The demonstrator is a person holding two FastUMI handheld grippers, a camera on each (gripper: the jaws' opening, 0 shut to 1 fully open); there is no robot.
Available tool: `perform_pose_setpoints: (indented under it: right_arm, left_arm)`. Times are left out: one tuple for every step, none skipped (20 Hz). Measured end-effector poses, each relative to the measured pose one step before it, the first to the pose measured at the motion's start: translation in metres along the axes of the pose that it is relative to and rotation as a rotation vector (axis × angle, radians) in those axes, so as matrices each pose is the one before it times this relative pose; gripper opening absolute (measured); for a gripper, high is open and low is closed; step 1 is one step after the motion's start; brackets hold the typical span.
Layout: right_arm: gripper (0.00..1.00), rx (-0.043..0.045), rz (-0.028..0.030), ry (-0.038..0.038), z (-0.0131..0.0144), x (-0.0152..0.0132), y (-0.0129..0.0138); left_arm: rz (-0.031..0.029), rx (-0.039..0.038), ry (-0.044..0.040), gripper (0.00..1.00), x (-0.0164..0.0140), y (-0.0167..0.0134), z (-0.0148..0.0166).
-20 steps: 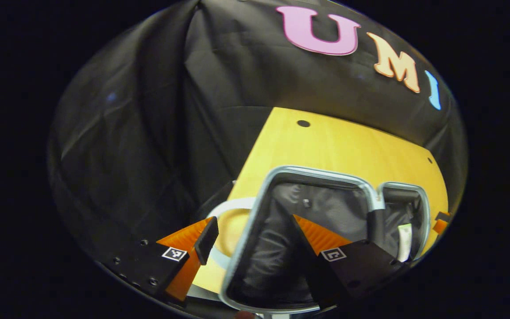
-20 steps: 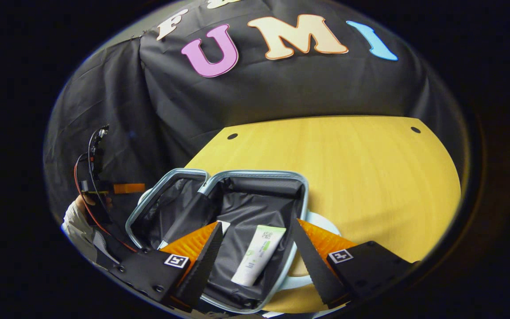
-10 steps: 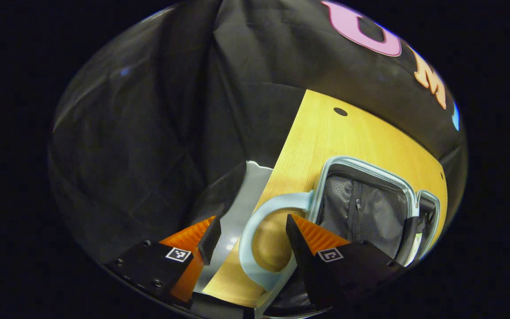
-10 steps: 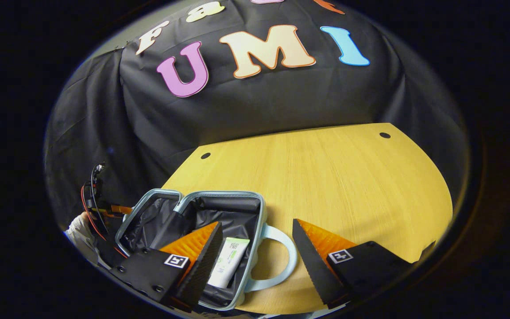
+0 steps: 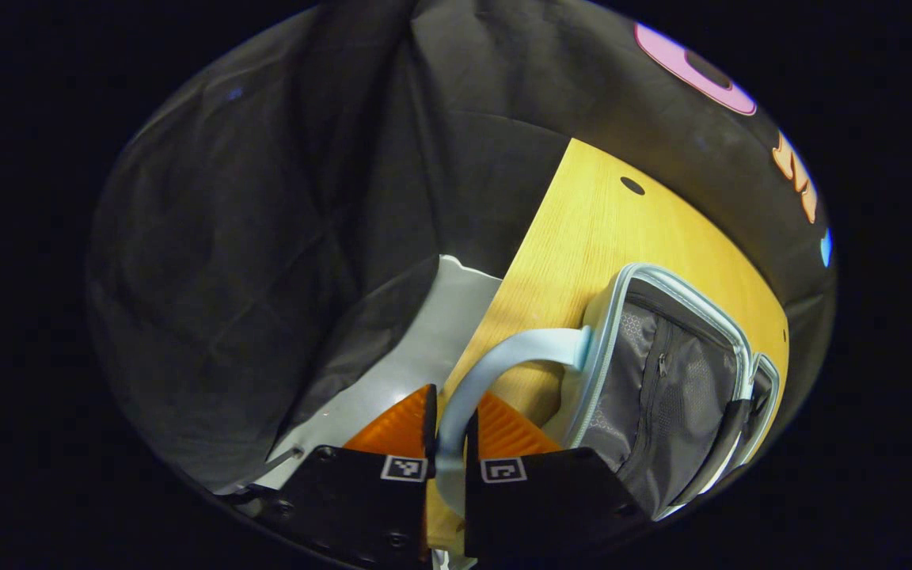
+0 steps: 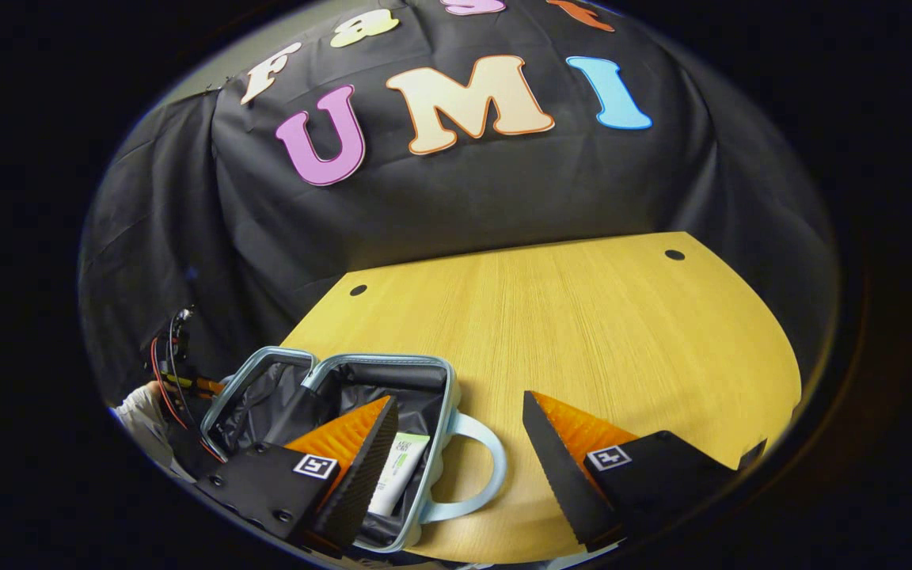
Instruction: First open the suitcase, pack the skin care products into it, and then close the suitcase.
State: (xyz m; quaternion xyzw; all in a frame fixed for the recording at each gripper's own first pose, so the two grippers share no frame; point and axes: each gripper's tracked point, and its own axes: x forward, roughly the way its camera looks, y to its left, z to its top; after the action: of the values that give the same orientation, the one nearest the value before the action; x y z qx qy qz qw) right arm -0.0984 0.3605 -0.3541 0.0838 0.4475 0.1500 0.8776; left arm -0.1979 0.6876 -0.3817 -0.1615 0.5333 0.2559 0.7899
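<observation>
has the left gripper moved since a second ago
Yes: the left gripper swung off the open suitcase, out past its rim, and closed on the pale blue handle.

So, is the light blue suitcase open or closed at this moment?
Open. The light blue suitcase lies spread in two halves on the yellow wooden table, dark lining showing, with a white and green tube inside.

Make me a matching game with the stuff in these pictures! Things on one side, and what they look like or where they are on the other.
Things:
1. left tongs
2. right tongs
3. skin care tube
4. table

Descriptions:
A. yellow wood, with small dark holes
B. lying inside the open suitcase
C. shut on the suitcase's light blue handle
D. open, holding nothing

Right pairs: 1-C, 2-D, 3-B, 4-A
</observation>
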Motion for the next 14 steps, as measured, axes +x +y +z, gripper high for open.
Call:
perform_pose_setpoints:
  right_arm:
    - [0.98, -0.01014, -0.00227, -0.01004, 0.00217, -0.00190, -0.00257]
    - [0.98, -0.01165, 0.00149, -0.01113, 0.00325, -0.00250, -0.00304]
    - [0.98, -0.00991, 0.00463, -0.00734, 0.00048, -0.00185, -0.00112]
    - [0.98, -0.00902, 0.00689, -0.00135, 0.00062, -0.00306, -0.00206]
    - [0.98, -0.00700, 0.00736, -0.00173, -0.00079, -0.00284, -0.00184]
    - [0.98, -0.00552, 0.00932, -0.00552, 0.00090, -0.00299, -0.00349]
    - [0.98, -0.00721, 0.00693, -0.00950, 0.00120, -0.00210, -0.00382]
    - [0.98, -0.01024, 0.00280, -0.01675, 0.00286, -0.00280, -0.00609]
    - [0.98, -0.00365, 0.00737, -0.01750, 0.00222, -0.00356, -0.00624]
    - [0.98, -0.00261, 0.01971, -0.01333, 0.00288, -0.00422, -0.00465]
    - [0.98, -0.00925, 0.01669, 0.00078, -0.00063, -0.00295, -0.00467]
    - [0.98, -0.01135, 0.01816, 0.00274, 0.00006, -0.00594, -0.00802]
    - [0.98, -0.00984, 0.00555, -0.00473, 0.00423, -0.00546, -0.01124]
    - [0.98, 0.00333, 0.00705, 0.00148, 0.00385, -0.00684, -0.01081]
  left_arm:
    - [0.01284, 0.02920, -0.00684, 0.07, -0.00855, -0.00275, 0.00308]
    - [0.01492, 0.02724, -0.02831, 0.07, -0.00769, 0.00181, 0.00883]
    - [0.01738, 0.01149, -0.02753, 0.06, -0.01097, 0.00052, 0.00842]
    - [0.01391, 0.00774, -0.02902, 0.06, -0.01433, -0.00080, 0.00925]
    - [0.00168, 0.00347, -0.02096, 0.06, -0.01500, -0.00467, 0.00847]
    - [0.00206, 0.00718, -0.02551, 0.06, -0.01299, -0.00506, 0.00769]
    - [0.00058, 0.01482, -0.02653, 0.06, -0.01265, -0.00419, 0.00968]
    - [0.00491, 0.01596, -0.02541, 0.06, -0.01391, -0.00542, 0.00956]
    - [0.01494, 0.00118, -0.03686, 0.06, -0.01412, -0.00415, 0.00874]
    - [0.00232, -0.00965, -0.05249, 0.06, -0.01336, -0.00893, 0.01415]
    - [0.00372, -0.01112, -0.02420, 0.04, -0.00945, -0.00956, 0.00663]
    - [0.01513, -0.01137, -0.01833, 0.04, -0.01345, -0.00621, 0.00826]
    - [0.01068, -0.00094, -0.00712, 0.04, -0.01327, -0.00984, 0.00245]
    - [0.01237, 0.01707, -0.01791, 0.04, -0.01381, -0.01116, 0.00101]
